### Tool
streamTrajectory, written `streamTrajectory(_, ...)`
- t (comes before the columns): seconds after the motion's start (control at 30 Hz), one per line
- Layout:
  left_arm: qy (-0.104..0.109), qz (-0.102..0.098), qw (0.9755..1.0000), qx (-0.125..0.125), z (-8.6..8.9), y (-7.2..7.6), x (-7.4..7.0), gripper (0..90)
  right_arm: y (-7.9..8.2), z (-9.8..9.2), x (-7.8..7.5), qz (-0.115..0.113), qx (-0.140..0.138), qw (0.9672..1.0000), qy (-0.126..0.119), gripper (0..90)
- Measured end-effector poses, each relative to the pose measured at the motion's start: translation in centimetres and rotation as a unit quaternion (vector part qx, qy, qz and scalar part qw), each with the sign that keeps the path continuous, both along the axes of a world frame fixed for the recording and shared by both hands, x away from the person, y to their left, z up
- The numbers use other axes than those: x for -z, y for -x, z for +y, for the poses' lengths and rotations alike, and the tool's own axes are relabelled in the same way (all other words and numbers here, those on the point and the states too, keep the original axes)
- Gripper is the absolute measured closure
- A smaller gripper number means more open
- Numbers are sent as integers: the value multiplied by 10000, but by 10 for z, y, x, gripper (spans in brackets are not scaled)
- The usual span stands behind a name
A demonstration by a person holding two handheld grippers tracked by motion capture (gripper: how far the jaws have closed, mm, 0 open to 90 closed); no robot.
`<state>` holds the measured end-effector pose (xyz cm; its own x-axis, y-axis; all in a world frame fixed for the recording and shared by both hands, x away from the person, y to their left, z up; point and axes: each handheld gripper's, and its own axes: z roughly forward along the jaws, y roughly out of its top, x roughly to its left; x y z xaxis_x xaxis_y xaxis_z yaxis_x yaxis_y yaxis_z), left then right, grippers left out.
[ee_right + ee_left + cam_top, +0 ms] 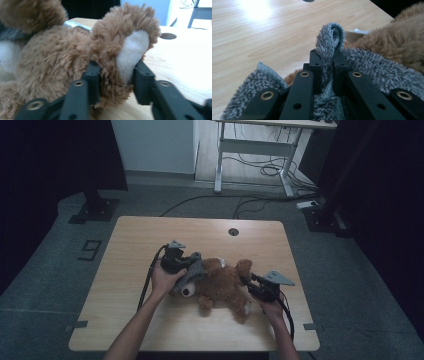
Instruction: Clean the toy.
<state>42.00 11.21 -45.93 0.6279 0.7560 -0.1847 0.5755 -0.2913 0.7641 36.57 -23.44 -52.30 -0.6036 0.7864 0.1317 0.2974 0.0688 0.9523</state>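
Two hand-held tools meet a brown plush bear (225,287) lying near the middle of a light wooden worktop (125,270). The left tool (186,263), seen in the high view at the bear's left end, is clenched on a fold of grey fleece cloth (192,275); the left gripper view shows that fold (329,47) standing upright between the two black jaws, its looped top rising above their tips, with more grey fleece spread to either side below and the bear's brown fur (397,42) at right. The right tool (247,281) reaches the bear's right end. In the right gripper view its jaws bracket one brown paw (120,57) with a cream pad (132,53): both jaws press into the fur on either side, so the tool (116,80) is grasping the paw. The person's left hand (167,279) wraps the left tool's body, and the right hand (274,310) holds the right tool from below; a cable trails from each. Beside the grey cloth a round white-and-dark patch on the toy faces the camera; what it is cannot be told. A round cable hole (233,231) sits near the worktop's far edge, and a white-framed desk (260,145) stands on the floor beyond.
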Motion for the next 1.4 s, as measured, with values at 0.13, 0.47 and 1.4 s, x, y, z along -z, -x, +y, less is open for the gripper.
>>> streamTrajectory(0.13,73,-299,9995,34,3,23,4,809,7,-6,-16,102,128,9996,-216,345)
streamTrajectory(0.47,402,-495,9978,185,14,59,8,809,12,3,-55,106,15,9987,-504,186)
streamTrajectory(1.4,724,-577,9950,385,-3,83,30,807,13,47,8,930,-187,9932,675,499)
